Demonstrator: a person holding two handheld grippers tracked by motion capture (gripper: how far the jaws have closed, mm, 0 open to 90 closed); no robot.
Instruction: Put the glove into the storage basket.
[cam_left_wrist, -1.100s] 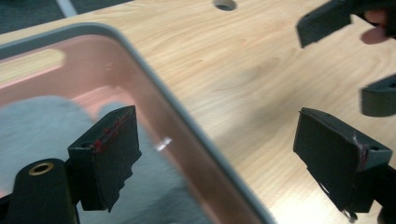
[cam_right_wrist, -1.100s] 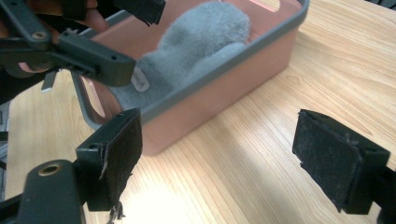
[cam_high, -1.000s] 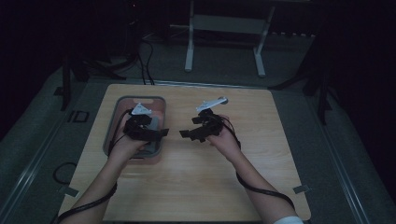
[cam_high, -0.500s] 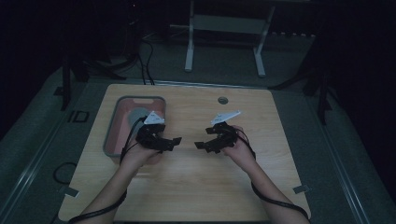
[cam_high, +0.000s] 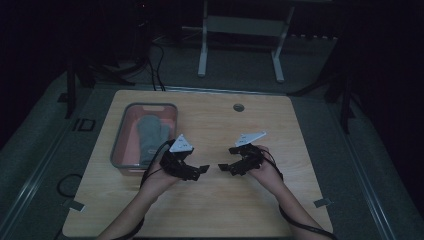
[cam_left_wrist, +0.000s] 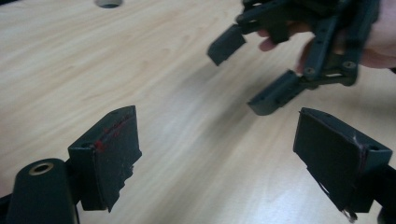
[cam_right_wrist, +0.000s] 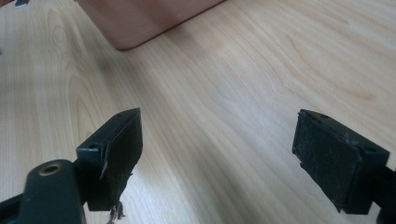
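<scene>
Far left on the pale wooden table (cam_high: 210, 200) sits the shallow pink plastic tray with a grey rim (cam_high: 118, 150), and lying flat inside it is the soft grey fabric mitten (cam_high: 150, 135), cuff toward the near end as far as the dim light lets me judge. Just right of the tray's near corner hovers the left gripper (cam_high: 200, 170), jaws spread wide with nothing between them; in the left gripper view its pads (cam_left_wrist: 114, 154) frame bare wood. Across a small gap, the right gripper (cam_high: 223, 167) points back at it, jaws also wide apart and empty, and its own pads (cam_right_wrist: 119, 149) stand over bare table with a tray corner (cam_right_wrist: 140, 23) beyond. That mitten looks light and floppy, not fragile, not slippery; it will sag and fold when lifted. I'd say pinch it at the cuff edge or along the thumb, where the cloth bunches enough for flat pads to bite.
</scene>
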